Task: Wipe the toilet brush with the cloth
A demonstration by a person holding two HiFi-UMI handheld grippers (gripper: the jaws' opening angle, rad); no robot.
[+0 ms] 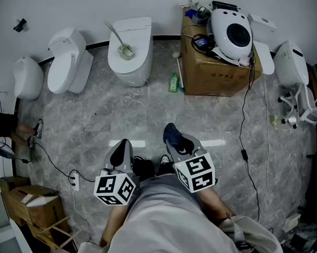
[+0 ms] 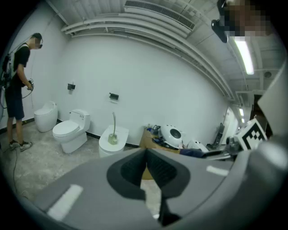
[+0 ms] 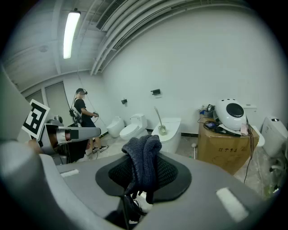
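Observation:
The toilet brush (image 1: 122, 42) stands in its holder on the closed lid of a white toilet (image 1: 130, 52) by the far wall; it also shows as the brush (image 2: 112, 130) in the left gripper view and the brush (image 3: 159, 122) in the right gripper view. My right gripper (image 1: 175, 138) is shut on a dark blue knitted cloth (image 3: 143, 161), which bunches above the jaws and hangs below them. My left gripper (image 1: 120, 151) is shut with nothing in it. Both grippers are held close to my body, well short of the brush.
A cardboard box (image 1: 214, 69) with a white round appliance (image 1: 232, 33) on it stands right of the toilet. A green bottle (image 1: 173, 82) sits on the floor between them. More toilets (image 1: 68, 60) stand at left. A person (image 2: 17, 90) stands far left. Cables (image 1: 247, 146) cross the floor.

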